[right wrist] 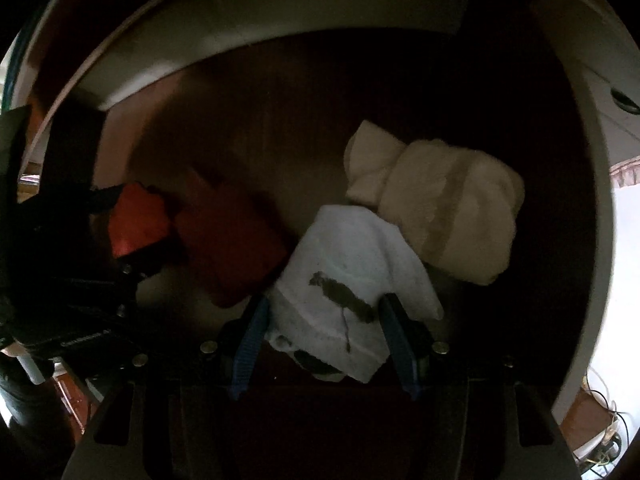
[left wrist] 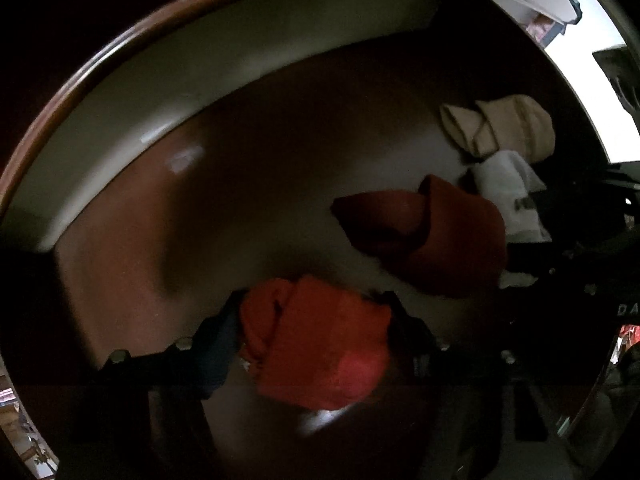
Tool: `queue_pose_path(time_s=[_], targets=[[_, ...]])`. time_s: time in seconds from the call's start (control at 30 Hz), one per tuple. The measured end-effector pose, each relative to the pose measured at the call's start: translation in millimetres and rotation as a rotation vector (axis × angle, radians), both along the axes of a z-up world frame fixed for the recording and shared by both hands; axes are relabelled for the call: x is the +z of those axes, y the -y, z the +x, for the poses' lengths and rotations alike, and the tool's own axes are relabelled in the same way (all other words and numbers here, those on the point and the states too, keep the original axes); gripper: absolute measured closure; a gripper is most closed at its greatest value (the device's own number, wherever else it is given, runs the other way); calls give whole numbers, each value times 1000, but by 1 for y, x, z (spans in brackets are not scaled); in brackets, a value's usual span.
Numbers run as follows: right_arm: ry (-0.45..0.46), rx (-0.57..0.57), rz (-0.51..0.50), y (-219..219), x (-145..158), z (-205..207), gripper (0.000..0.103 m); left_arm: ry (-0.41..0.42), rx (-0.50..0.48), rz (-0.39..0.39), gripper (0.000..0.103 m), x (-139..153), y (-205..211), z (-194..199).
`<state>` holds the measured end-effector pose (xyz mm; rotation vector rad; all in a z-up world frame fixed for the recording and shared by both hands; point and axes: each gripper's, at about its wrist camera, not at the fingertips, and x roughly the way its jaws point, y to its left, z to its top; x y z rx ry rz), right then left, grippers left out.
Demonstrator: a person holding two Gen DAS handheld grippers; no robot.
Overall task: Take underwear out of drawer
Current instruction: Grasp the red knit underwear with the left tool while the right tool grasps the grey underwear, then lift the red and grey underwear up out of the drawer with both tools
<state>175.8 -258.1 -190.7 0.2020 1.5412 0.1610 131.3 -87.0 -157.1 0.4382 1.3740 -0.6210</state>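
Observation:
Both grippers reach into a dark wooden drawer [left wrist: 248, 152]. My left gripper [left wrist: 316, 312] is shut on a bright orange-red rolled underwear [left wrist: 320, 340]. A darker red roll [left wrist: 432, 232] lies just beyond it. My right gripper [right wrist: 324, 320] has its blue-padded fingers on either side of a white folded underwear [right wrist: 348, 280] and appears closed on it. A beige roll [right wrist: 440, 200] lies behind the white one, touching it. The left gripper and orange roll [right wrist: 136, 220] show at the left of the right wrist view.
The drawer's pale inner wall [left wrist: 240, 52] curves along the back and left. The brown drawer floor [right wrist: 260, 120] lies between the clothes and the back wall. The beige roll [left wrist: 504, 128] and white piece [left wrist: 508, 192] sit at the drawer's right.

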Motion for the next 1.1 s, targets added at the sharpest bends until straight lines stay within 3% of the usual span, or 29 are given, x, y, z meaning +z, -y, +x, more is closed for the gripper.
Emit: queue_pose_path(time_s=[0.13, 0.27, 0.37, 0.5, 0.6, 0.87, 1.1], targets=[[37, 43, -4, -3, 0, -3, 45, -12, 56, -49, 51, 4, -14, -1], [79, 4, 70, 10, 5, -9, 68, -1, 148, -130, 53, 16, -30, -5], [115, -26, 120, 20, 8, -15, 76, 24, 197, -203, 53, 32, -42, -12], [199, -93, 221, 31, 22, -29, 78, 62, 244, -292, 53, 55, -53, -23], [312, -93, 227, 34, 45, -39, 78, 78, 258, -341, 53, 66, -62, -38], [507, -58, 242, 31, 101, -47, 78, 172, 277, -394, 53, 109, -92, -28], [587, -29, 254, 23, 130, -53, 78, 275, 288, -419, 53, 135, -83, -29]])
